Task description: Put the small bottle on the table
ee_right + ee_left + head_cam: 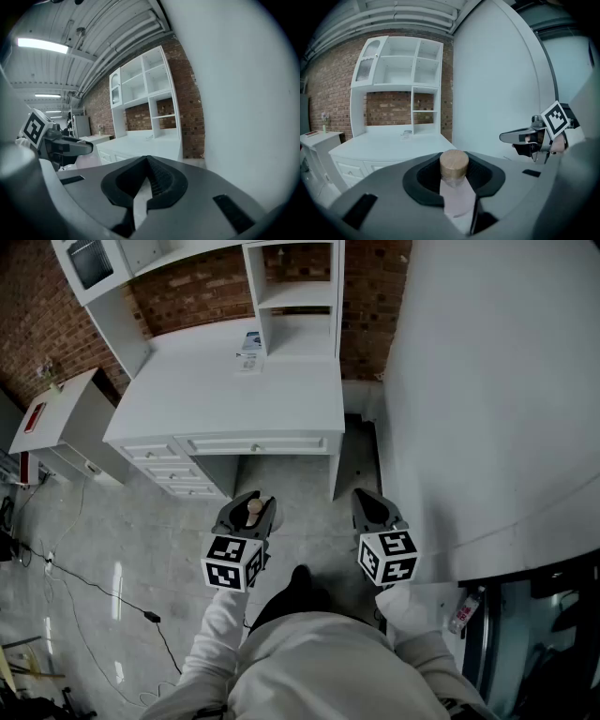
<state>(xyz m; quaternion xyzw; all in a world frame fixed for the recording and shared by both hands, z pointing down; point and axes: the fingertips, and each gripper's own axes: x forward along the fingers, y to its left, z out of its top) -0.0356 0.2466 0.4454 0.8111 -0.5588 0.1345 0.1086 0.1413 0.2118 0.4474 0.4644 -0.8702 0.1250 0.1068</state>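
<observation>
My left gripper (251, 510) is shut on a small clear bottle (457, 194) with a wooden cap (454, 163); the cap (254, 507) shows between the jaws in the head view. It hangs over the floor, a short way in front of the white table (225, 395). In the left gripper view the table (389, 146) lies ahead, beyond the bottle. My right gripper (372, 509) is beside the left one, at the same height, its jaws shut with nothing between them (146, 180).
A white hutch with shelves (298, 296) stands at the table's back right, with a small leaflet (249, 343) before it. A large white curved wall (487, 390) rises on the right. A low white cabinet (61, 423) sits to the left; cables (84, 582) trail across the floor.
</observation>
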